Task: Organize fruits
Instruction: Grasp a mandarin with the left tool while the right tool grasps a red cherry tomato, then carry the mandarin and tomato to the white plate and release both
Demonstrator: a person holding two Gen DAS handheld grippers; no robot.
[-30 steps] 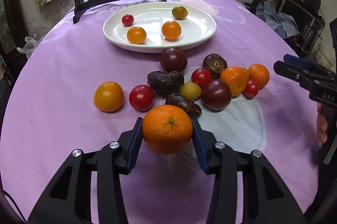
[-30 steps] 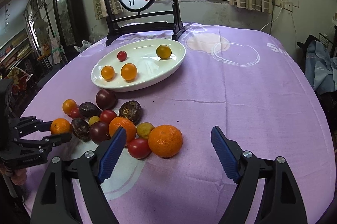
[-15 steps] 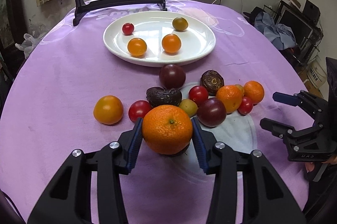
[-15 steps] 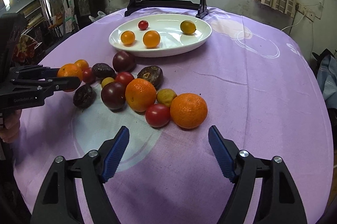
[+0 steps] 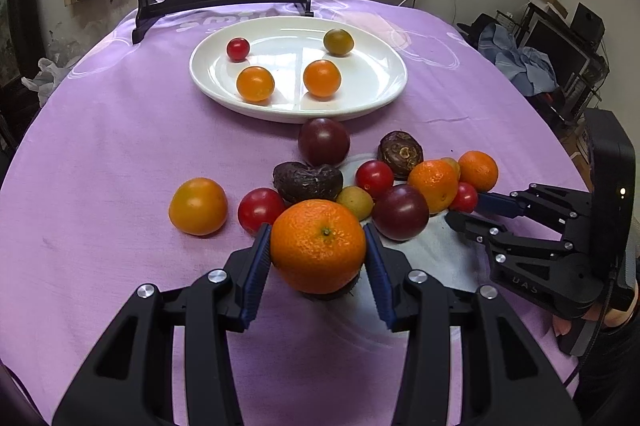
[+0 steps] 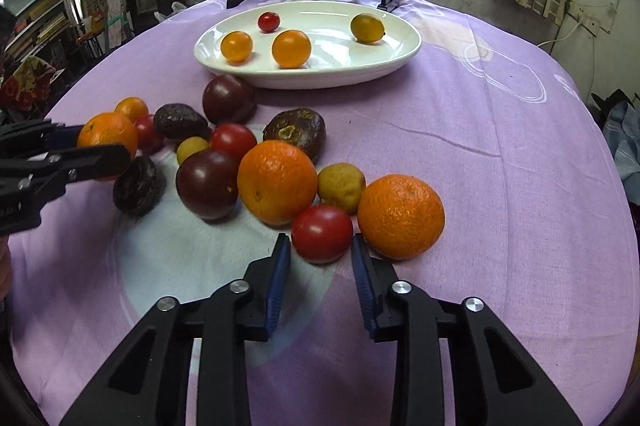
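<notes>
My left gripper (image 5: pixel 318 246) is shut on a large orange (image 5: pixel 319 245) and holds it above the cloth, over a dark wrinkled fruit (image 6: pixel 138 185). It also shows in the right wrist view (image 6: pixel 102 146). My right gripper (image 6: pixel 320 258) is partly open, its fingers either side of a red tomato (image 6: pixel 322 233) that lies on the cloth, pads not touching it. It shows at the right in the left wrist view (image 5: pixel 464 210). A white oval plate (image 5: pixel 372 94) holds several small fruits. A pile of oranges, tomatoes and dark fruits lies in front of the plate.
A round table with a purple cloth (image 5: pixel 100 146) carries everything. A black-framed round screen (image 5: pixel 224 2) stands behind the plate. An orange (image 6: pixel 401 216) lies right of the red tomato, a yellow-green fruit (image 6: pixel 341 186) behind it. A lone orange tomato (image 5: pixel 198 206) lies at left.
My right gripper has moved forward to the red tomato and its fingers have narrowed around it. My left gripper still holds the orange, drawn slightly nearer the pile.
</notes>
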